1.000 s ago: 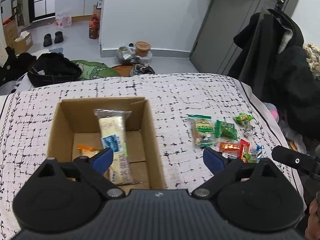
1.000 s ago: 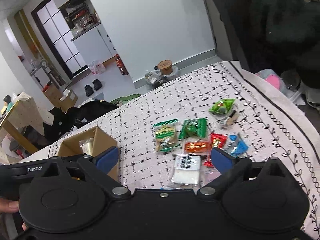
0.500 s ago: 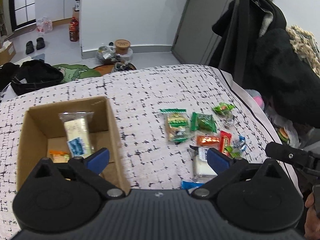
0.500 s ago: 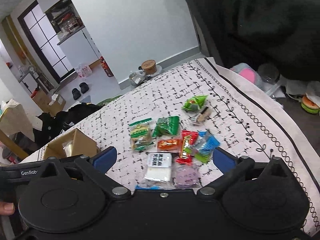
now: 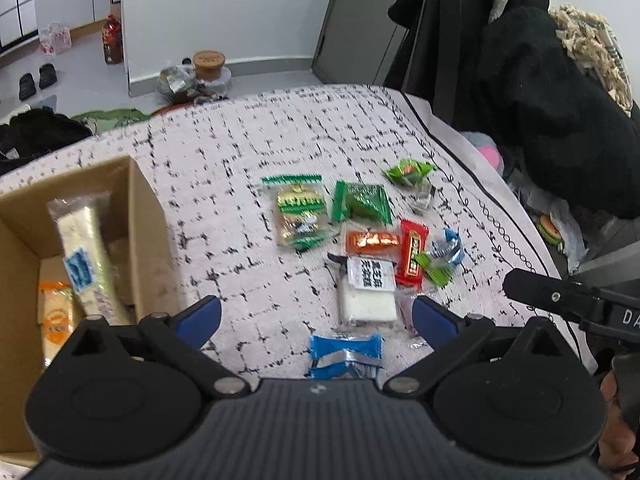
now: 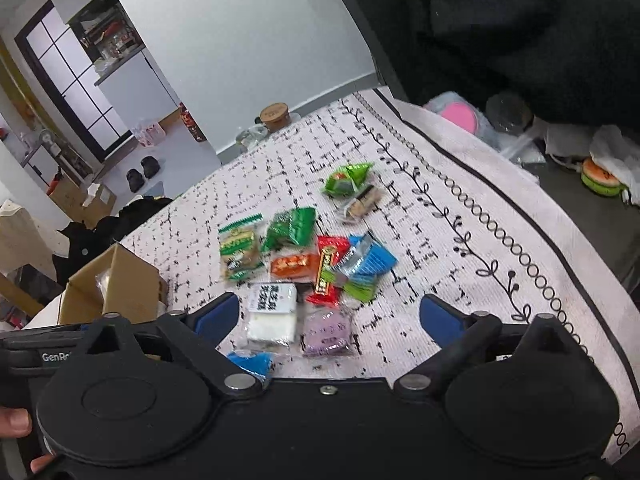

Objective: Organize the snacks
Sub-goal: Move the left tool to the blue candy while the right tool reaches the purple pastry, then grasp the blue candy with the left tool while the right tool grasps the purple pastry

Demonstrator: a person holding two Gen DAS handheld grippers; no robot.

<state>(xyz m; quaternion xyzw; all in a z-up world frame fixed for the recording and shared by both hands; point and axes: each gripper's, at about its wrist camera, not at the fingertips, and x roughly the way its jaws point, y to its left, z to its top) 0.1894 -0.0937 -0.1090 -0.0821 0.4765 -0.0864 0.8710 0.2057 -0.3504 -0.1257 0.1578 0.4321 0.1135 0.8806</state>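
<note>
Several wrapped snacks lie in a cluster on the patterned tablecloth: a white packet (image 5: 366, 292) (image 6: 273, 312), a blue packet (image 5: 346, 354), a red bar (image 5: 412, 256), an orange packet (image 5: 372, 240), green packets (image 5: 362, 202) and a purple packet (image 6: 327, 330). A cardboard box (image 5: 144, 216) (image 6: 132, 280) at the left holds a long white snack (image 5: 86, 256) and an orange packet (image 5: 56, 314). My left gripper (image 5: 316, 316) is open and empty above the near snacks. My right gripper (image 6: 330, 314) is open and empty over the white and purple packets.
Dark coats (image 5: 520, 80) hang at the right beyond the table edge. The table's right edge (image 6: 540, 232) has a black border. Jars and a bottle (image 5: 112, 36) stand on the floor behind. The other gripper's body (image 5: 560, 300) shows at the right.
The left gripper has swung right, from over the box toward the snack cluster. The right gripper has moved right and closer to the snacks. Both stayed open.
</note>
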